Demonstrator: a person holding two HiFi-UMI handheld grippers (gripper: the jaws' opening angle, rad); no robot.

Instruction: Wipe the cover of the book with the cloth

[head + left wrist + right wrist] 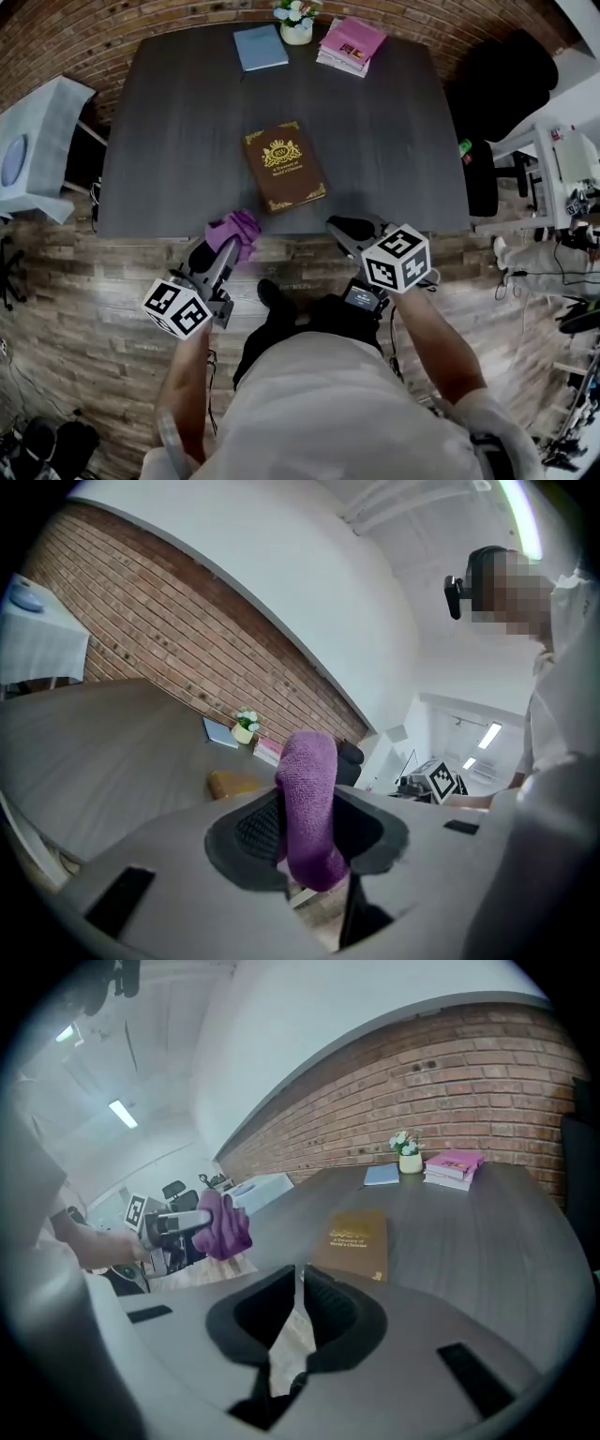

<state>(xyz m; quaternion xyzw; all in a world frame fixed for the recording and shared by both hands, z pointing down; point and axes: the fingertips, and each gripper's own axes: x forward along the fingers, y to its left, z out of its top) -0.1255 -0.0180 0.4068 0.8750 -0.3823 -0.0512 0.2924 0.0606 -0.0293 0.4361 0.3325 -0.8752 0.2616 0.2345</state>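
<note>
Dark table [169,141]: stretches ahead of both grippers. Both sit at its near edge, over the plank floor.

Brown book [284,166]: flat on the table, gold-printed cover up. It is ahead of the grippers, roughly between their lines and touching neither. In the right gripper view the book [358,1241] is just beyond the jaws and slightly right. In the left gripper view only a strip of it [234,783] shows past the left jaw.

Left gripper [223,255]: jaws clamped on the purple cloth [236,232]. In its own view the gripper [305,827] has the cloth [309,799] pinched between the pads. A folded wad of it stands up past the tips and a little hangs below. The cloth is held off the book, at the table's near edge.

Right gripper [339,228]: jaws pressed almost together with only a thin slit between them. In its own view the gripper [300,1288] has nothing between its jaws. The left gripper and its cloth [223,1225] show off to its left.

Far end of the table, well beyond both grippers: pink books [352,43], a blue book [260,46], and a flower pot [296,21] between them.
</note>
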